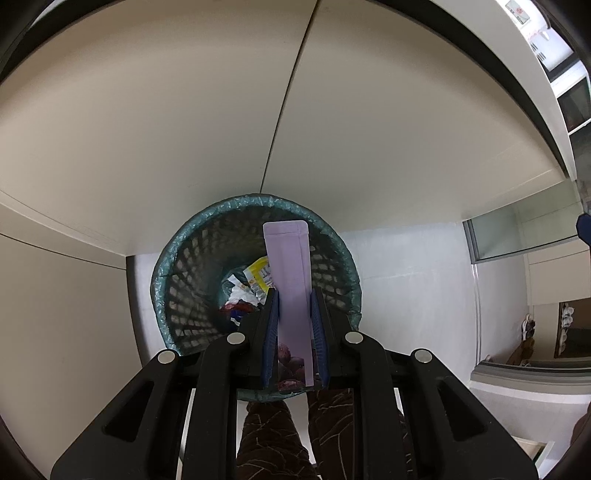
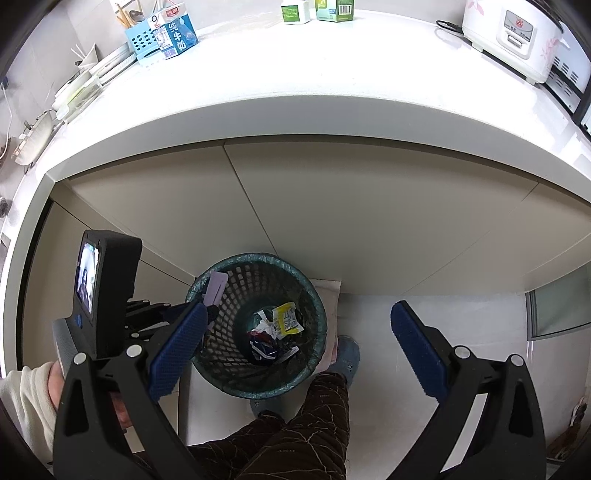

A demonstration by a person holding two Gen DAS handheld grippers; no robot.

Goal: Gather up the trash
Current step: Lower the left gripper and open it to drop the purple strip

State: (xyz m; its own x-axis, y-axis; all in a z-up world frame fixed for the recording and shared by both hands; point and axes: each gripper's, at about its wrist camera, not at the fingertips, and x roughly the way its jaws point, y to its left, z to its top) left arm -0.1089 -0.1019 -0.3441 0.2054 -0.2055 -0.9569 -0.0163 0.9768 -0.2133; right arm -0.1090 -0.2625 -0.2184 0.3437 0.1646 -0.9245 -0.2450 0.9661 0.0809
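Left wrist view first: we see our left gripper (image 1: 293, 295) pointing steeply down, its blue pads nearly together and pinching a flat lilac packet (image 1: 287, 266) between them. The packet stands lengthways along the fingers, its sealed end reaching out over the mouth of the wastebasket (image 1: 173, 258), a round lattice bin lined with a teal bag. At the bottom of the bin lie a yellow wrapper (image 1: 260, 277) and some crumpled white and dark scraps (image 1: 240, 297). Behind the bin rise beige cabinet doors (image 1: 184, 122); the floor to the right is pale tile.

From the right wrist view, we see our right gripper (image 2: 299, 325) hanging above the same bin with its jaws spread wide and nothing between them. The left gripper appears at the left, its body and small screen toward us, with the lilac packet just over the bin's near-left rim. A cream sleeve (image 2: 22, 398) shows at the lower left, and legs in dark patterned trousers (image 2: 295, 432) stand close beside the bin, one blue slipper (image 2: 349, 356) touching its side. Above, the white countertop (image 2: 295, 74) carries a blue milk carton (image 2: 175, 33), two green cartons and a white rice cooker (image 2: 513, 33).
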